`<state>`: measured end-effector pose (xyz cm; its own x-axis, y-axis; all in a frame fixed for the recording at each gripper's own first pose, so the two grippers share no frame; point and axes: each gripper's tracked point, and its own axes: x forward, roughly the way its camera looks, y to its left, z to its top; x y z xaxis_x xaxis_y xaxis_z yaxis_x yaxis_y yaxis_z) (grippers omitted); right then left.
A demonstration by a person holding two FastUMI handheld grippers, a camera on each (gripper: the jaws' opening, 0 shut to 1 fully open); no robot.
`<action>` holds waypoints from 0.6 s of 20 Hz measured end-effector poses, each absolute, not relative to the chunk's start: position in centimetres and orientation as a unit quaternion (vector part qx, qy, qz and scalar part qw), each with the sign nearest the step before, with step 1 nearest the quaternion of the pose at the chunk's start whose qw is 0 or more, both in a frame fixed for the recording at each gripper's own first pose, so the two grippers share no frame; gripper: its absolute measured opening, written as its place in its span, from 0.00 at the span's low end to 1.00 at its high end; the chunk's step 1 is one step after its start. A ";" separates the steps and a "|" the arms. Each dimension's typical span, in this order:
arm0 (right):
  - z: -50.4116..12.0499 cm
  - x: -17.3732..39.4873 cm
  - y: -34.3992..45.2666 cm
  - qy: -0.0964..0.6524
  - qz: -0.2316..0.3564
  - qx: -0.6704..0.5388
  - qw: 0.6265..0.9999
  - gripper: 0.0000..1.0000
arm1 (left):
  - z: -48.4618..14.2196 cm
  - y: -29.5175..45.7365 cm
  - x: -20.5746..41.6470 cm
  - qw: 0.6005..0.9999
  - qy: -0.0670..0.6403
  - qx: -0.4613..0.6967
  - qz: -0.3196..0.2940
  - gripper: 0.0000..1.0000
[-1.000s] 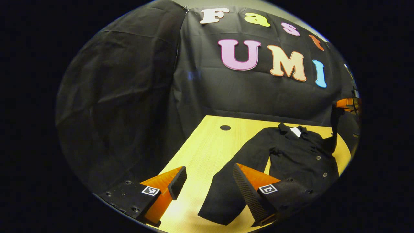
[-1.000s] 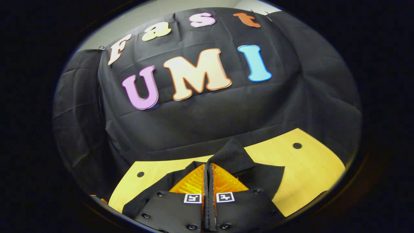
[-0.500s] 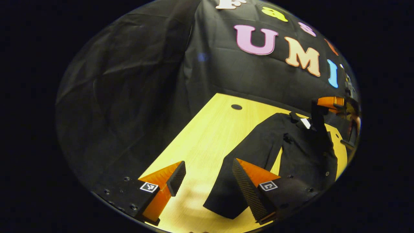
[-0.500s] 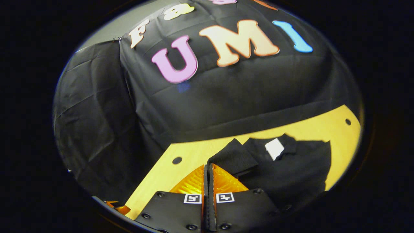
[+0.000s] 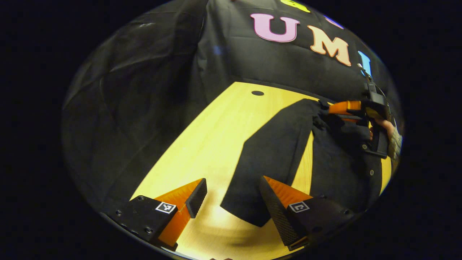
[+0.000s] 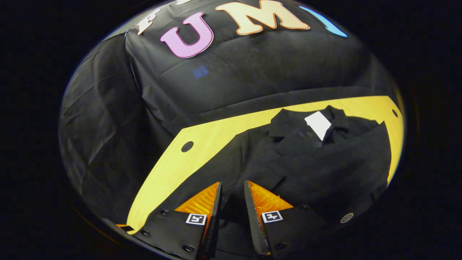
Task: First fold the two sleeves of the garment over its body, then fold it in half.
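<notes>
Left gripper view: left gripper (image 5: pixel 231 196) gapes wide, empty, above the black buttoned garment's (image 5: pixel 339 159) sleeve (image 5: pixel 269 155) on the yellow wooden table (image 5: pixel 202 144); right gripper (image 6: pixel 232 196), slightly parted, holds nothing

Right tongs (image 6: pixel 232 202): were clamped on the lifted sleeve; since parted, sleeve (image 6: pixel 325 162) released across the garment (image 6: pixel 252 159) body. Left tongs (image 5: pixel 231 198): advanced over the surface (image 5: pixel 202 144) toward the other sleeve (image 5: pixel 274 151).

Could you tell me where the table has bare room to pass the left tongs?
Bare table runs from the wall cloth to the outstretched sleeve, past the hole. A thin strip lies between sleeve and shirt. The shirt side is crowded by the right tongs.
</notes>
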<state>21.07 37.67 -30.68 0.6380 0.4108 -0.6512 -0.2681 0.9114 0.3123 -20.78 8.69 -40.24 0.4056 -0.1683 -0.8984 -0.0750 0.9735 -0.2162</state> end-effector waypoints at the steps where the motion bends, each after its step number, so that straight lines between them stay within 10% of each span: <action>1: -30.5 21.2 37.8 0.381 0.193 0.100 0.899 0.39 | -40.3 8.3 -21.1 0.829 0.547 -0.111 -0.033 0.98; 6: -30.8 22.0 37.7 0.366 0.189 0.092 0.906 0.94 | -41.1 6.9 -21.9 0.817 0.562 -0.115 -0.055 0.98; 12: -28.4 22.0 36.7 0.343 0.187 0.086 0.917 0.97 | -41.6 6.9 -22.2 0.811 0.574 -0.103 -0.045 0.98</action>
<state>22.01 36.70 -28.36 0.6950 0.4008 -0.5970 -0.2834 0.9157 0.2849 -22.21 6.85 -41.58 0.3376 -0.1915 -0.9216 -0.0444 0.9748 -0.2188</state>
